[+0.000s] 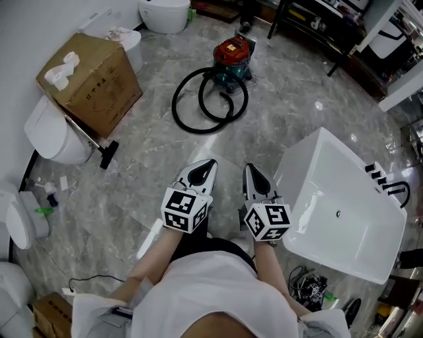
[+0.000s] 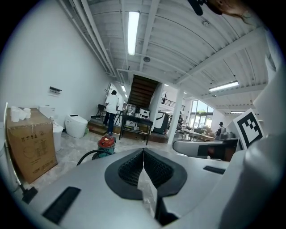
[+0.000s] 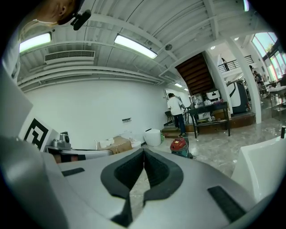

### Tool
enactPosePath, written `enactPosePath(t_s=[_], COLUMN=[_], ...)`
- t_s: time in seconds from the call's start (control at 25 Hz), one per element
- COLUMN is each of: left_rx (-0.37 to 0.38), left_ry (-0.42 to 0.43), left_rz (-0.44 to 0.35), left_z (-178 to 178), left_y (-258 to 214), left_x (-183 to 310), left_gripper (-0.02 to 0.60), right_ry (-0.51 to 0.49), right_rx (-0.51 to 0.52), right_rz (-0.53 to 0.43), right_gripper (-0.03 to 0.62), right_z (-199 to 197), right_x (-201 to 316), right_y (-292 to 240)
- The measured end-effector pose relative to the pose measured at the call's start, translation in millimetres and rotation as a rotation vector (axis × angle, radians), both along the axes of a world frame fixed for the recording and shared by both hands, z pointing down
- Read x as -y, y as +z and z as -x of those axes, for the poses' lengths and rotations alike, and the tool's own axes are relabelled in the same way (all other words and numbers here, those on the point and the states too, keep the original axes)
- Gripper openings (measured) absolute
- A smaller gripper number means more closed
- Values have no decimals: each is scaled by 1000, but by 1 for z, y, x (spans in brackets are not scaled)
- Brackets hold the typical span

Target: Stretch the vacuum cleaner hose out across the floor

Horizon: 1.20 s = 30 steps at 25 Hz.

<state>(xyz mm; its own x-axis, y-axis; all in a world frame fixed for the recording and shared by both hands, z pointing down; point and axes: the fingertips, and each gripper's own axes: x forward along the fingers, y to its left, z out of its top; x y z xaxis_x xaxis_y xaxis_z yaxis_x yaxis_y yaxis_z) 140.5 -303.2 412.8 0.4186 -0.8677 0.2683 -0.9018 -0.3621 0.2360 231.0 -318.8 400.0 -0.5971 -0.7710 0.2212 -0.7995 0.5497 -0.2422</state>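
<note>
The hose point(image 1: 174, 104) lies coiled in black loops on the floor, just on the near side of the vacuum point(image 1: 232, 55). Well short of it hang the left gripper point(image 1: 209, 163) and right gripper point(image 1: 249, 167) — side by side, jaws pressed together on nothing. A box point(image 1: 92, 79) sits left of the vacuum, a tub point(image 1: 317, 198) nearer, right.

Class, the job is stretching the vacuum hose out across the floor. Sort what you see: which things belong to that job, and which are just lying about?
Belongs to the job:
- vacuum cleaner
- its coiled black hose
- left gripper and right gripper, both shut and empty

Just lying about:
- cardboard box
- bathtub
- toilet
</note>
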Motion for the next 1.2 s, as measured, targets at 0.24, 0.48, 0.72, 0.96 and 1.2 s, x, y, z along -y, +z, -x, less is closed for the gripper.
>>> enactPosePath(t_s=[0.24, 0.48, 0.72, 0.96, 1.2], left_rx=[-4, 1, 3, 15, 5], left_ry=[6, 38, 48, 44, 64], left_rz=[16, 7, 3, 23, 34], left_z=[17, 29, 43, 69, 88], left_y=[0, -9, -14, -9, 0], left_x=[61, 119, 177, 233, 286], left_gripper=[9, 9, 9, 9, 9], right_ry=[-7, -2, -1, 8, 22], right_rx=[-9, -24, -29, -35, -41], right_rz=[15, 14, 11, 38, 33], right_gripper=[14, 14, 14, 14, 14], right_z=[19, 32, 45, 66, 85], right_x=[56, 115, 173, 233, 294], right_y=[-2, -9, -11, -1, 3])
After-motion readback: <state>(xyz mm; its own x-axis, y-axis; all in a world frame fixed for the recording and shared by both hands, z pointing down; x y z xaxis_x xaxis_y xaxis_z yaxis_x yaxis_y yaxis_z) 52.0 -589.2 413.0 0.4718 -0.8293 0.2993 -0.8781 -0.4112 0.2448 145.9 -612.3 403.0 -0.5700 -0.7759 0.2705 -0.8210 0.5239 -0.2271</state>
